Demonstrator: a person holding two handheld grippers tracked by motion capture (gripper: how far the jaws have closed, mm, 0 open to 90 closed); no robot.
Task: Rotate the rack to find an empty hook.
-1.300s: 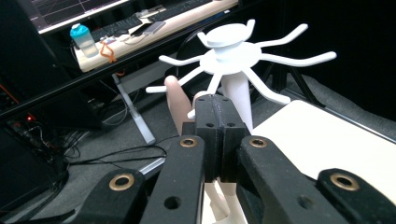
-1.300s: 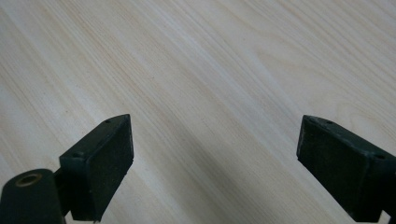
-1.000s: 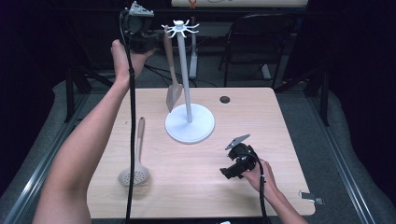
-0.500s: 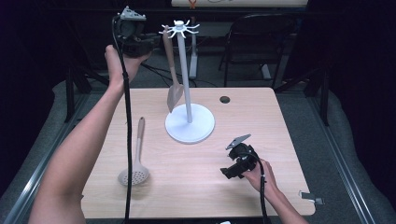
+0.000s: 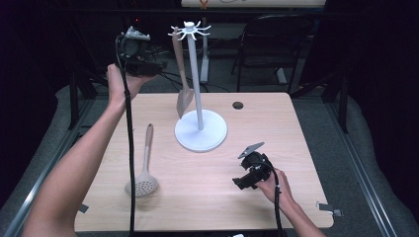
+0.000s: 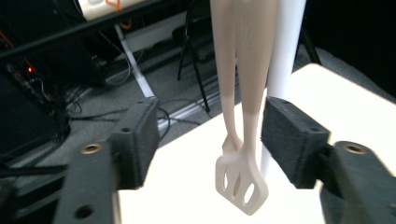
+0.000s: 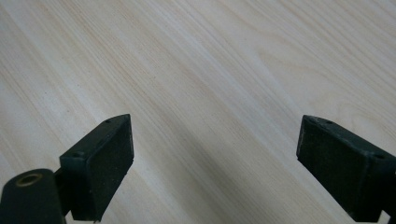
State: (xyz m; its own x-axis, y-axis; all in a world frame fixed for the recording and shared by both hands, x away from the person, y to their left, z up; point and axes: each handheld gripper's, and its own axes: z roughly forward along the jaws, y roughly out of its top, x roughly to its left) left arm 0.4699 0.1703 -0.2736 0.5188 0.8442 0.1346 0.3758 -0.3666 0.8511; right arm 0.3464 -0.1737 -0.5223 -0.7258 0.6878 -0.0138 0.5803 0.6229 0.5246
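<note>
Slotted spatula point(image 5: 182, 74): hangs from one arm of the white rack point(image 5: 195, 86), handle up, blade down, just beside the rack's pole on the pole's left in the high view; the blade ends above the tabletop, near the rack's round base.
Slotted spatula in the left gripper view point(image 6: 243, 93): the pale handle runs down from the top edge between the two black jaws, nearer the right-hand jaw than the left-hand one, and the slotted blade hangs below and beyond them; the white pole stands right behind it.
Left gripper point(image 5: 157, 66): held up at the far left edge of the table point(image 5: 296, 148), level with the upper part of the handle and pointing at it from the left.
Left gripper jaws: parted and just been opening; the handle stands in the gap, a clear gap shows on the left-hand side, and on the right-hand side the pad is very close but I cannot tell whether it touches. Nothing is pressed between the pads.
Right gripper point(image 5: 242, 181): rests low at the near right part of the table, well apart from the rack and the spatula.
Right gripper jaws: wide apart in the right gripper view point(image 7: 215, 163), bare wood grain between them, nothing held.
Skimmer point(image 5: 144, 165): lies flat on the near left of the table, wooden handle pointing away, perforated head towards the person, apart from both grippers.
Small dark disc point(image 5: 238, 105): set in the tabletop behind the rack's base, to its right.
</note>
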